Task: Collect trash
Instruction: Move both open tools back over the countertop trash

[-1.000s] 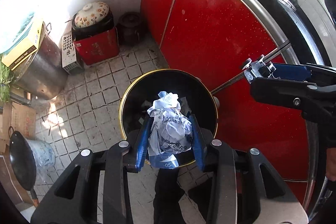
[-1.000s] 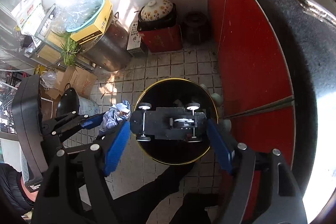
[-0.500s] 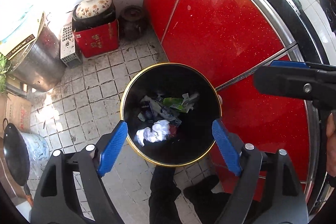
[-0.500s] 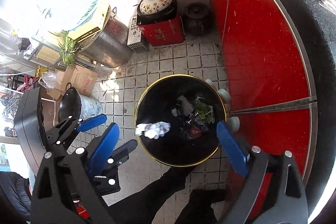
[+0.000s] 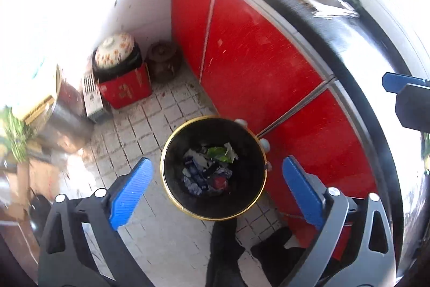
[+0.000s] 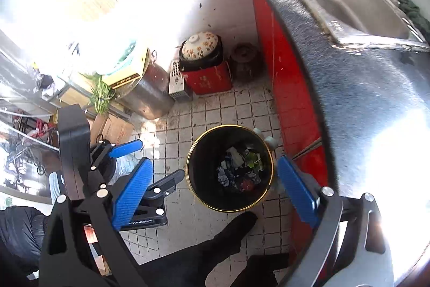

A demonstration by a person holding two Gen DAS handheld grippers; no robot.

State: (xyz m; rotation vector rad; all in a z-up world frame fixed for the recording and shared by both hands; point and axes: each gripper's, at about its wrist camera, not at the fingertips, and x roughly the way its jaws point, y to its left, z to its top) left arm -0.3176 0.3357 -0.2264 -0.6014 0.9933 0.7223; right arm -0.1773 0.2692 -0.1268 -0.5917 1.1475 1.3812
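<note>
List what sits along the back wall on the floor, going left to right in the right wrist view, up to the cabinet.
Steel pot → white slatted box → red box with the floral-lidded cooker on top → dark brown jar → red cabinet.

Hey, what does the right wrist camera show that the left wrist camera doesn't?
Only the right wrist view shows the steel sink basin in the counter, the whole left gripper from the side, open and empty, and a cardboard box on the floor.

Only the left wrist view shows the cabinet's red doors face on.

Both show the black bin with trash at its bottom, the flowered pot on the red box, the tiled floor, and open, empty jaws.
</note>
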